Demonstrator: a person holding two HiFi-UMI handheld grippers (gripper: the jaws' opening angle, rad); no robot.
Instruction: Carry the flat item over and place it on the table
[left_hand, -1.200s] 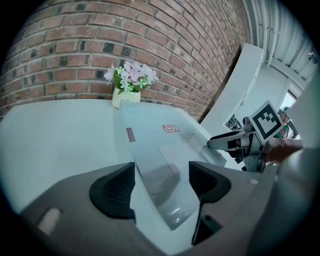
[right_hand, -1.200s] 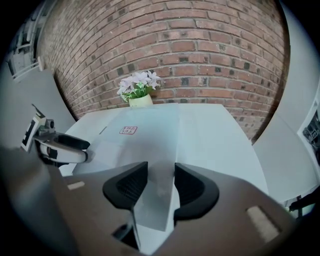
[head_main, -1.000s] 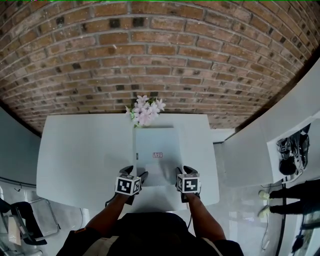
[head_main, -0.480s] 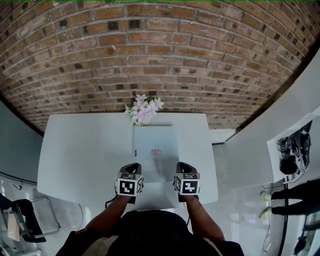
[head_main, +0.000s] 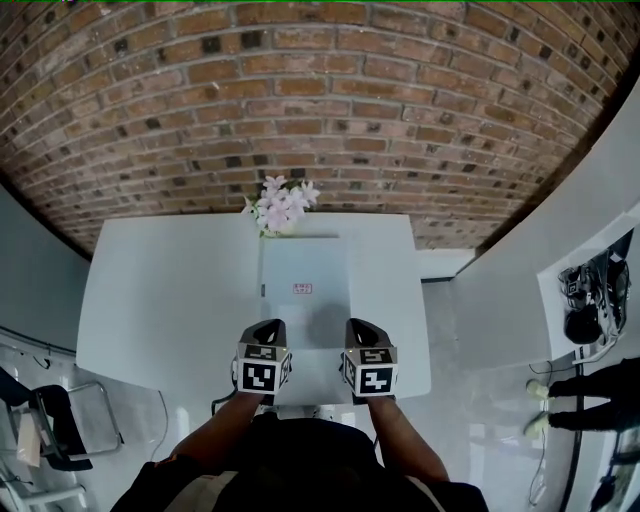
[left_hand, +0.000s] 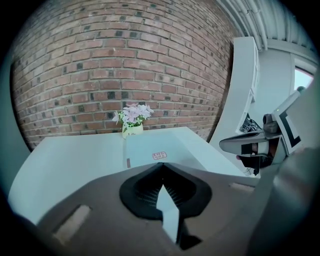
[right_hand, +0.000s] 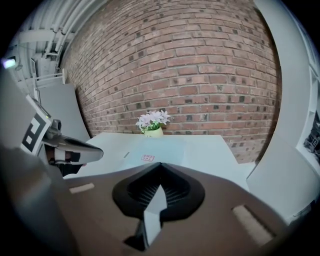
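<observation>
So it's a plain white table (head_main: 160, 300), nothing fancy. A pale grey-blue flat item (head_main: 305, 265) is laid lengthwise down the middle of it, from the far edge to about the front edge, and a tiny red-and-white label (head_main: 303, 289) can be seen stuck on top. A small pot of pinkish flowers (head_main: 277, 208) is parked at the far edge, just beside the flat item's far left corner.

Red brick wall (head_main: 320, 100) fills 12 o'clock behind 1 white table (head_main: 170, 300), pink potted flowers (head_main: 278, 208) at its far edge; a white partition (head_main: 530, 280) stands at 3 o'clock, a folding chair (head_main: 50, 425) at 8 o'clock
</observation>
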